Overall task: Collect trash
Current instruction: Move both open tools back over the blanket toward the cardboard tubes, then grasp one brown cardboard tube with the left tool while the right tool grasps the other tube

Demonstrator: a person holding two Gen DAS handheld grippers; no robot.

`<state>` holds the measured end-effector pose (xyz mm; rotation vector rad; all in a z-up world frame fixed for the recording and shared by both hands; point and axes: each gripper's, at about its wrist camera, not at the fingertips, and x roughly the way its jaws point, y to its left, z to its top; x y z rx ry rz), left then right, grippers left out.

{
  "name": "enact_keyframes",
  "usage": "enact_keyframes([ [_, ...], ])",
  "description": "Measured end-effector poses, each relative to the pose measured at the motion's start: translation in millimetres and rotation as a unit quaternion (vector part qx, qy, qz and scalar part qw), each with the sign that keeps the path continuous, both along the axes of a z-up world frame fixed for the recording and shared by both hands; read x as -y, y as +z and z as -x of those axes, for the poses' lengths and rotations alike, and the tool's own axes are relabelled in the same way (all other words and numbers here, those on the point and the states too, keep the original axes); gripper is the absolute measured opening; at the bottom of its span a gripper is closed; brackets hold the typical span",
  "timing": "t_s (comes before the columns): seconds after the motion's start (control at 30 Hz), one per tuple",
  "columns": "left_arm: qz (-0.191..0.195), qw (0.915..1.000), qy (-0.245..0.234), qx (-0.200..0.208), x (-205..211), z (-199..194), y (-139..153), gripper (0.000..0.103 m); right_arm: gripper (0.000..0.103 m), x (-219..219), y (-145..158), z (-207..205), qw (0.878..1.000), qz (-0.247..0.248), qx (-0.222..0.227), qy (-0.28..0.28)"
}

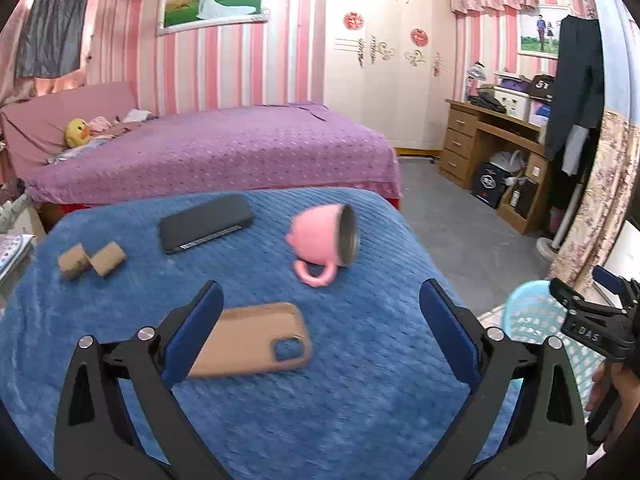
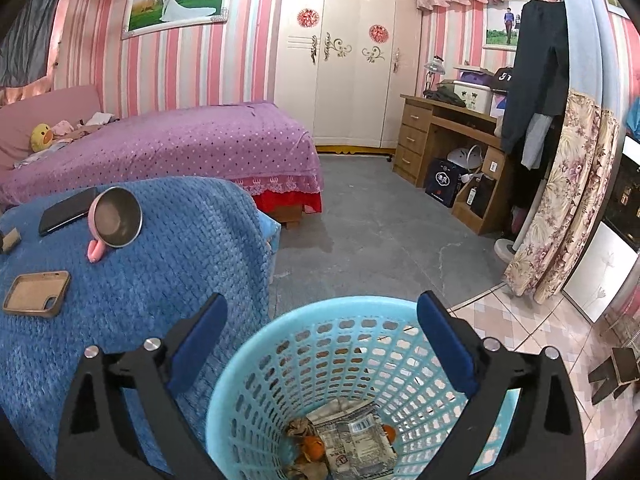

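Observation:
A light blue plastic basket (image 2: pixel 256 360) stands on the floor beside the blue-blanketed table (image 2: pixel 168 280); it holds a crumpled wrapper (image 2: pixel 356 436) and orange peels (image 2: pixel 312 446). My right gripper (image 2: pixel 320 320) is open and empty, right above the basket's mouth. My left gripper (image 1: pixel 320 304) is open and empty above the table (image 1: pixel 360 360). Two brown cardboard pieces (image 1: pixel 91 260) lie at the table's far left. The basket (image 1: pixel 532 320) and the right gripper (image 1: pixel 592 320) show at the right edge of the left wrist view.
On the table lie a tan phone case (image 1: pixel 256 340), a tipped pink mug (image 1: pixel 324 240) and a black phone (image 1: pixel 204 222). A purple bed (image 1: pixel 208 148), a white wardrobe (image 2: pixel 340 60) and a wooden desk (image 2: pixel 440 140) stand behind. Grey floor (image 2: pixel 380 240) lies to the right.

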<state>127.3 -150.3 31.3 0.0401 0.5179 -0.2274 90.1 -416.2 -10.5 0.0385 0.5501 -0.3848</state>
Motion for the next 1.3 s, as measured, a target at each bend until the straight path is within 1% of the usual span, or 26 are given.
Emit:
enact_keyframes([
  [0.13,-0.001,0.9998,0.021,0.003,-22,-11,1,0.097,0.094,-11,0,-6,1.000,-0.001,0.003,-0.001],
  [0.3,0.016,0.9985,0.049,-0.016,-61,-27,-7,0.097,0.094,-28,2,-16,1.000,0.007,0.004,0.003],
  [0.4,0.021,0.9974,0.063,-0.027,-84,-35,-11,0.097,0.094,-41,1,-22,1.000,0.013,0.000,0.008],
  [0.47,0.020,0.9969,0.071,-0.028,-96,-39,-13,0.097,0.094,-50,0,-25,1.000,0.012,-0.002,0.015],
  [0.6,0.009,0.9954,0.092,-0.024,-124,-43,-14,0.097,0.095,-75,1,-31,0.999,0.022,-0.004,0.040],
  [0.67,-0.001,0.9948,0.099,-0.020,-134,-45,-14,0.097,0.096,-88,2,-34,0.998,0.014,-0.003,0.057],
  [0.77,-0.027,0.9927,0.117,-0.009,-155,-47,-14,0.097,0.096,-106,3,-42,0.997,0.008,-0.005,0.082],
  [0.83,-0.033,0.9912,0.128,-0.009,-169,-50,-15,0.097,0.096,-123,5,-49,0.995,0.009,-0.005,0.097],
  [1.0,-0.031,0.9873,0.155,-0.022,-211,-58,-20,0.097,0.098,-160,10,-65,0.992,0.007,0.003,0.126],
  [1.1,-0.025,0.9844,0.171,-0.034,-233,-65,-26,0.097,0.098,-184,12,-79,0.989,-0.012,0.012,0.147],
  [1.17,-0.031,0.9813,0.185,-0.041,-245,-71,-31,0.097,0.098,-204,10,-93,0.986,-0.017,0.008,0.164],
  [1.3,-0.033,0.9764,0.204,-0.064,-267,-83,-42,0.097,0.098,-239,6,-118,0.982,-0.004,0.003,0.188],
])
